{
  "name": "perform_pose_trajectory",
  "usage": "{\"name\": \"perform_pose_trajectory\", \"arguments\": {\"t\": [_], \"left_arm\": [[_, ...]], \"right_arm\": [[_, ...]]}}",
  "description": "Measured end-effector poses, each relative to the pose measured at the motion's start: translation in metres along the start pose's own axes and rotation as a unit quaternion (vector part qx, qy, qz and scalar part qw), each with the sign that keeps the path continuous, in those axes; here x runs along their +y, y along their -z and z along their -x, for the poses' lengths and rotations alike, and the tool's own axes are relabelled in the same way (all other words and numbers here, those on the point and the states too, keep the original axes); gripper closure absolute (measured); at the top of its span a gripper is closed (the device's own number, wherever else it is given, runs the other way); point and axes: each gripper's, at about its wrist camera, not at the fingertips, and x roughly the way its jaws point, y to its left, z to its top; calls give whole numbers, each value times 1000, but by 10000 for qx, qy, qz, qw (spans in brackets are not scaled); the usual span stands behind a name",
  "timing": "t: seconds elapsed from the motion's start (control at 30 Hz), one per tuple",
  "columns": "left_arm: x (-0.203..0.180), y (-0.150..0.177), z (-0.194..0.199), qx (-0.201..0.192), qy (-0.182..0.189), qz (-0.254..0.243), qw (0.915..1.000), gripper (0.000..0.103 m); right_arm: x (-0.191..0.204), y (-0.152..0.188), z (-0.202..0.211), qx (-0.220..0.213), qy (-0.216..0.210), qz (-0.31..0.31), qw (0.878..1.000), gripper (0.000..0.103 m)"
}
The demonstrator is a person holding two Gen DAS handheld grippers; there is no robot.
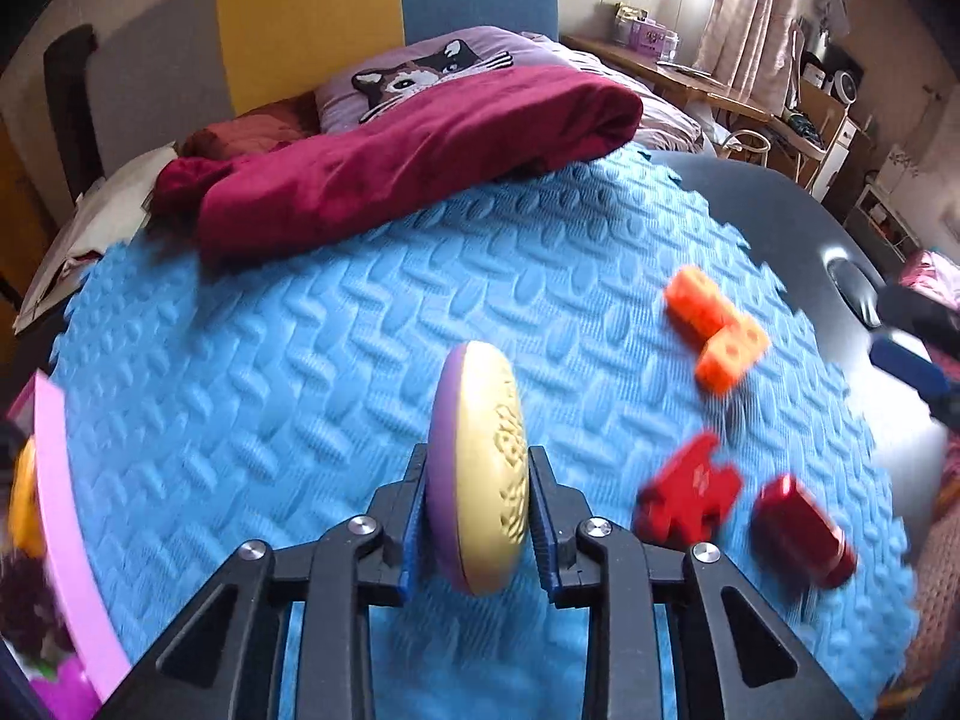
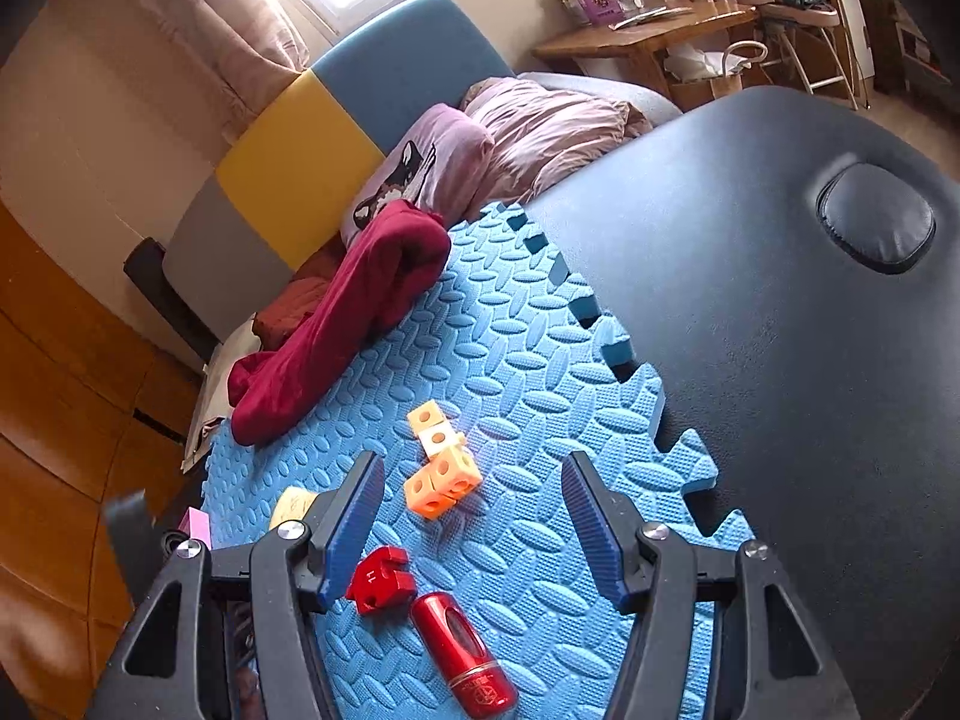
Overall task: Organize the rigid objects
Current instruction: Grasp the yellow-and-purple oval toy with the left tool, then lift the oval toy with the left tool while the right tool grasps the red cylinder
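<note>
A: Left wrist view first. The left gripper (image 1: pixel 477 531) is clamped on the cream-and-purple disc (image 1: pixel 480 468), pads on its two flat faces. The disc stands on edge, long axis running 12-to-6 straight out from the jaws, embossed cream face turned to 3 o'clock. It's off the blue foam mat (image 1: pixel 300 360), as far as one can judge.

B: And where does it go?

A: Prob. the pink bin (image 1: pixel 66 498), rim showing at 9 o'clock of the disc, near the frame edge. So the carry looks leftward. Loose items sit at 3–4 o'clock: orange cube cluster (image 1: pixel 717 327), red notched block (image 1: pixel 690 498), red cylinder (image 1: pixel 801 531). All blurred.

B: Right wrist view?

A: The right gripper (image 2: pixel 474 510) has its jaws spread wide, holding nothing. The orange cube cluster (image 2: pixel 441 468) lies btwn the fingertips, slightly toward 11, its long axis about 11-to-5. The red notched block (image 2: pixel 379 579) is just beside the left finger at 8 o'clock. The red cylinder (image 2: pixel 463 654) lies at 6, axis 11-to-5, cap end toward 5.

B: So which arm is nearer those?

A: The right one, by a good margin.
</note>
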Motion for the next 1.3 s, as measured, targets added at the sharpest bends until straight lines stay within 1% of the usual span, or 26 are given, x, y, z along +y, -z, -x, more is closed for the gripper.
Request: {"name": "perform_pose_trajectory", "arguments": {"t": [0.07, 0.17, 0.3, 0.4, 0.43, 0.5, 0.6, 0.7, 0.77, 0.8, 0.83, 0.87, 0.9, 0.93, 1.0, 1.07, 1.1, 1.17, 1.2, 1.3], "left_arm": [[2, 18, 11, -3, -42, -22, 10000, 74], [5, 44, 29, -42, 7, 40, 10000, 74], [5, 75, 49, -71, 38, 87, 9999, 74], [4, 90, 55, -164, 88, 126, 9997, 74], [5, 93, 56, -215, 87, 138, 9996, 74], [9, 95, 56, -270, 177, 227, 9992, 74], [12, 95, 56, -314, 262, 309, 9987, 74], [10, 97, 56, -397, 211, 238, 9987, 74], [10, 98, 56, -434, 214, 241, 9985, 74], [10, 99, 57, -450, 217, 236, 9985, 74], [11, 99, 57, -476, 235, 249, 9983, 74], [12, 101, 58, -498, 253, 263, 9981, 74], [13, 103, 58, -510, 274, 274, 9979, 74], [13, 103, 59, -540, 288, 281, 9977, 74], [13, 104, 59, -591, 273, 275, 9975, 74], [11, 105, 60, -631, 221, 273, 9974, 75], [10, 106, 61, -638, 198, 283, 9974, 75], [9, 106, 62, -637, 166, 287, 9974, 75], [9, 106, 62, -635, 167, 285, 9974, 75], [12, 107, 64, -642, 197, 366, 9971, 75]], "right_arm": [[1, 2, -4, 123, -65, 25, 9999, 41], [6, 5, -12, 342, -162, 128, 9992, 41], [22, 14, -20, 657, -305, 508, 9961, 41], [35, 25, -30, 1062, -400, 844, 9900, 41], [40, 31, -33, 1186, -315, 989, 9875, 41], [49, 38, -32, 1158, -126, 1288, 9848, 41], [54, 46, -30, 1164, -55, 1427, 9829, 41], [59, 55, -26, 1121, 215, 1643, 9798, 41], [63, 62, -27, 1167, 418, 1858, 9747, 41], [65, 67, -30, 1251, 628, 2026, 9692, 41], [65, 72, -35, 1372, 897, 2212, 9614, 44], [65, 81, -42, 1534, 1276, 2433, 9492, 69], [67, 86, -39, 1352, 1423, 2680, 9432, 77], [69, 88, -38, 1361, 1449, 2742, 9409, 77], [69, 89, -34, 1376, 1371, 2726, 9423, 77], [69, 91, -31, 1459, 855, 2626, 9500, 77], [72, 95, -32, 1523, 732, 2678, 9485, 77], [80, 103, -32, 1490, 882, 3012, 9377, 76], [83, 107, -32, 1459, 942, 3154, 9329, 74], [82, 109, -28, 1402, 925, 3143, 9344, 74]]}}
